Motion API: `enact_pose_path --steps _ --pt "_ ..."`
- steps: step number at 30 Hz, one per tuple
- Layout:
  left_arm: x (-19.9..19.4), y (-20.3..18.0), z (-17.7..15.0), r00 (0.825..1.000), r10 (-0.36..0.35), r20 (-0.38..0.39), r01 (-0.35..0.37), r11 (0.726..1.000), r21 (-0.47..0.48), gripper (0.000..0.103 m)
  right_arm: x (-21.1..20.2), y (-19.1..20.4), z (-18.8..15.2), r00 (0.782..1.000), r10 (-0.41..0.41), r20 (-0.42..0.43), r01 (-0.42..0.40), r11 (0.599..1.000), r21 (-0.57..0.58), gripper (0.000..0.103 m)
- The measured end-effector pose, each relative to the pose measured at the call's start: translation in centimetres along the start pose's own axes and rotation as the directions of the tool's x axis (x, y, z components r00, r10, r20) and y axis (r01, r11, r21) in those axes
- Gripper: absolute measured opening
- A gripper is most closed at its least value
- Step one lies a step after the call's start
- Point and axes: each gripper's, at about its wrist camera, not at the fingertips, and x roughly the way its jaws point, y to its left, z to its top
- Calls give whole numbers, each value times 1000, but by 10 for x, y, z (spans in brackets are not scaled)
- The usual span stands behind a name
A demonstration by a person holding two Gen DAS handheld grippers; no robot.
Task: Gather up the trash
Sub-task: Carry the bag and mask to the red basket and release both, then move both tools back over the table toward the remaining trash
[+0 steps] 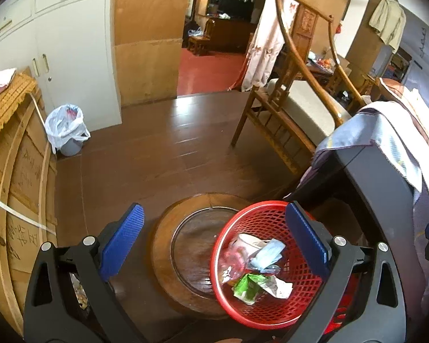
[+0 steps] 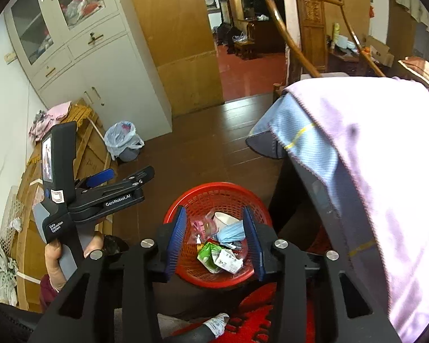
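Note:
A red mesh basket (image 1: 297, 223) (image 2: 194, 197) stands on the floor and holds trash: a blue face mask (image 1: 267, 254) (image 2: 230, 233), a green and white wrapper (image 1: 250, 284) (image 2: 211, 255), a white cup (image 1: 247, 241) (image 2: 223, 218) and pink scraps (image 2: 198, 225). My left gripper (image 1: 214, 237) is open and empty above the basket's left side. My right gripper (image 2: 216, 241) is open and empty, hovering over the basket. The left gripper also shows in the right wrist view (image 2: 123, 177), raised at the left.
A round wooden stool (image 1: 168, 245) sits beside the basket. A grey bin with a white bag (image 1: 67, 128) (image 2: 123, 141) stands by white cabinets (image 1: 63, 45). A wooden chair (image 1: 289, 108) and a cloth-covered black table (image 2: 357, 154) are at the right. A wooden crate (image 1: 17, 188) is at the left.

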Motion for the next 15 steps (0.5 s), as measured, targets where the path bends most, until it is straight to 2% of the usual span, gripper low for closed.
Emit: enact_pose_path --steps 9,15 --pt "-39 -41 6 997 -15 72 9 997 82 95 -50 -16 -14 995 -16 100 12 999 35 46" --pt "-74 -86 1 991 -28 131 5 984 177 96 -89 -37 -29 983 -31 183 17 997 74 49"
